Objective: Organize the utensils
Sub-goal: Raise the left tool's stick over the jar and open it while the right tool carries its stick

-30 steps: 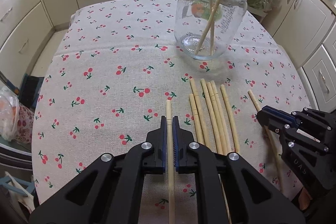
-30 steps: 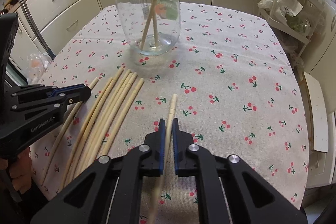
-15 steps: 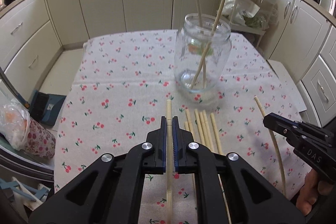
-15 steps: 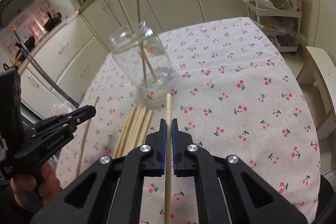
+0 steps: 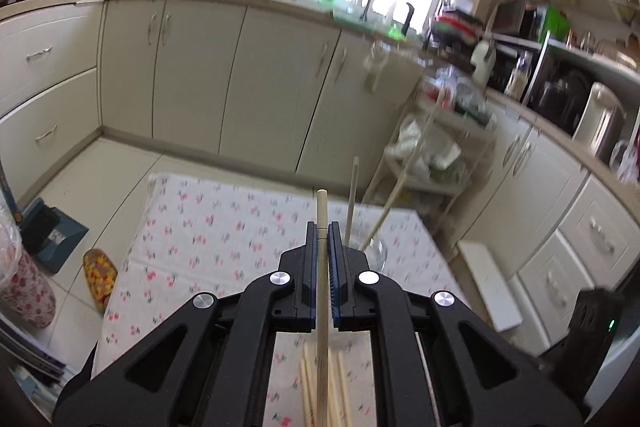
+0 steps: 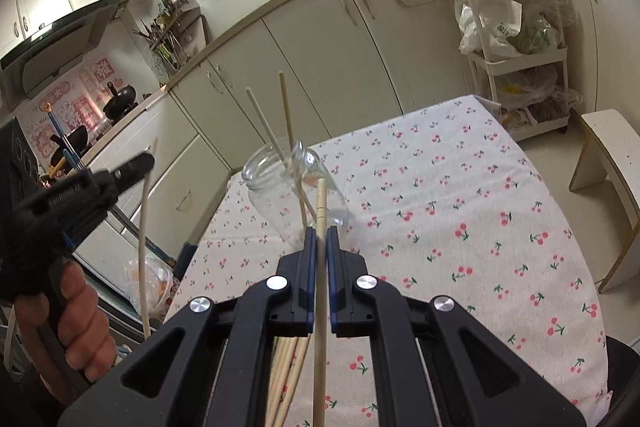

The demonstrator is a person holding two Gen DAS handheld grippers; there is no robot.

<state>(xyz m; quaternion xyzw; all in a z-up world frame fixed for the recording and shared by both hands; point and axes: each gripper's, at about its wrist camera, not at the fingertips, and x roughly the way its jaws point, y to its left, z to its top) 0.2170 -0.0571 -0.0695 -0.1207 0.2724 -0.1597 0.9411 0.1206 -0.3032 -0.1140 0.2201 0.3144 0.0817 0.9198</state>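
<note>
Gripping one pale chopstick (image 5: 322, 267) lengthwise, left tool (image 5: 322, 227) shut on it, tip poking past the jaws at frame centre, tail running down out of the lower edge. Clamped the same way in the right tool (image 6: 320, 233): a second chopstick (image 6: 319, 267), jaws closed on it, tip rising in front of the glass jar (image 6: 280, 183). Standing on the cherry-print worktop (image 6: 460, 207), centre-left of the right wrist view, jar clear-walled, with two more sticks (image 6: 286, 123) leaning inside and crossing above its mouth. Seen from the left wrist, only a sliver of jar rim (image 5: 378, 249) just right of the jaws, the same two sticks slanting up from it toward mid-frame. Lying flat on the cloth under each tool, near the bottom edge, a small bunch of loose chopsticks (image 6: 286, 367), side by side. At the left edge of the right wrist view, the left tool again (image 6: 138, 165), held by a hand (image 6: 76, 311), its stick hanging down from the jaws, clear of the worktop. Beyond the worktop: cream cabinets (image 5: 192, 75), a sink under a bright window, a white trolley (image 6: 520, 39) with bags at upper right.
</note>
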